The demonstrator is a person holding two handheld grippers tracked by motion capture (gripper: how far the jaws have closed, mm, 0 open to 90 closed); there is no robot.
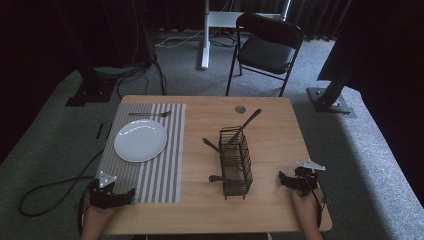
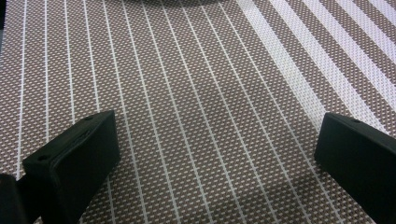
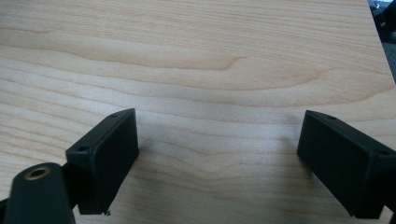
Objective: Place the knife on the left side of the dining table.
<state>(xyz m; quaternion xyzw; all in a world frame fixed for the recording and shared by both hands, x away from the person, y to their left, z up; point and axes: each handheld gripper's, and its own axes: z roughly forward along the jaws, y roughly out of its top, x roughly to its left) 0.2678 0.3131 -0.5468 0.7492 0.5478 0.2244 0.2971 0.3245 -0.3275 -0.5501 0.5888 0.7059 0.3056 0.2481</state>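
Black wire formed the cutlery caddy point(image 1: 235, 162), which stood a little right of the tabletop's middle, nearer the near edge than the far one, with dark-handled utensils point(image 1: 243, 126) leaning out of it: one long handle slanted up toward the far right corner and two shorter ones poked out of its left side. What kind of utensil each was could not be told.

The right gripper point(image 1: 291, 181) rested near the near right corner of the wooden table point(image 1: 280, 125), just right of the caddy but apart from it. Its jaws stood wide apart with nothing between them; the right gripper view showed bare woodgrain in the gap.

The left gripper point(image 1: 114, 196) sat at the near edge on the striped placemat point(image 1: 162, 165), its jaws equally spread and empty over the weave. A white plate point(image 1: 140, 140) lay on the mat toward the far left, with a fork point(image 1: 149, 114) beyond it along the mat's far edge.

The step in hand looked like a first reach for a utensil in the caddy. Doing it well would probably mean bringing the right gripper in from the side, picking the handle that stood clearest of the wires, closing across its shaft and lifting along its lean, so the light caddy would not tip or drag.
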